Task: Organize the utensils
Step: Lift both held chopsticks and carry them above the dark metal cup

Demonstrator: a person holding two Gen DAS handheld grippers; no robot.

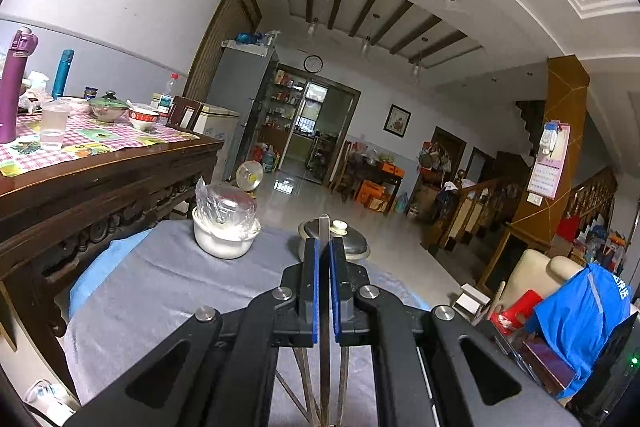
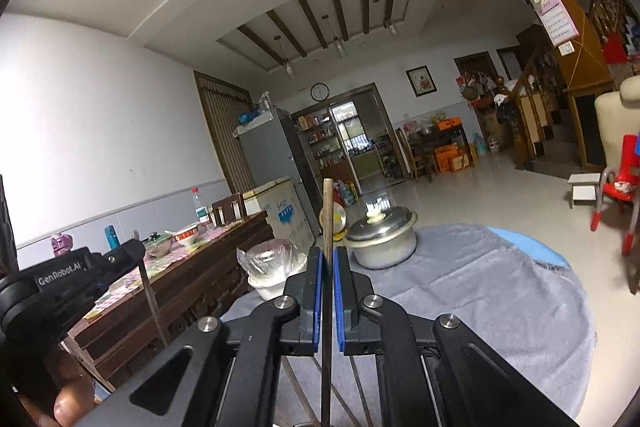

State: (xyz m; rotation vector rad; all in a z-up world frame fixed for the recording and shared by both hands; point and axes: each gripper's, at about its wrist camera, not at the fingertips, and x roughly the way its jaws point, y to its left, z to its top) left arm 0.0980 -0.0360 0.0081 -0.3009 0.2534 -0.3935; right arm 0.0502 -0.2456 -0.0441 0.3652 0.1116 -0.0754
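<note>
1. Chopsticks are sitting in both of your grippers. Your left gripper (image 1: pixel 324 251) is clamping one chopstick (image 1: pixel 324 227) upright between its blue pads (image 1: pixel 315 291), and your right gripper (image 2: pixel 327 259) is pinching a second chopstick (image 2: pixel 327 211) the same way; neither pair of jaws is showing any spare gap.
2. Progress is looking early to middling, in my judgement: you are carrying both sticks above the grey cloth (image 1: pixel 168 287), and no holder or tray is showing, so placement is yet to come.
3. More sticks (image 1: pixel 306 379) are lying on the cloth beneath the left gripper, apparently awaiting collection.
4. Further out, a white bowl (image 1: pixel 222 239) topped with plastic wrap is standing on the cloth, with a lidded metal pot (image 2: pixel 382 239) beside it.
5. Only the right wrist view is showing your left gripper from the side, with a fingertip (image 2: pixel 68 407) under it; only the left wrist view is showing the checked table (image 1: pixel 100 143) from above and the blue bag (image 1: pixel 580 311).
</note>
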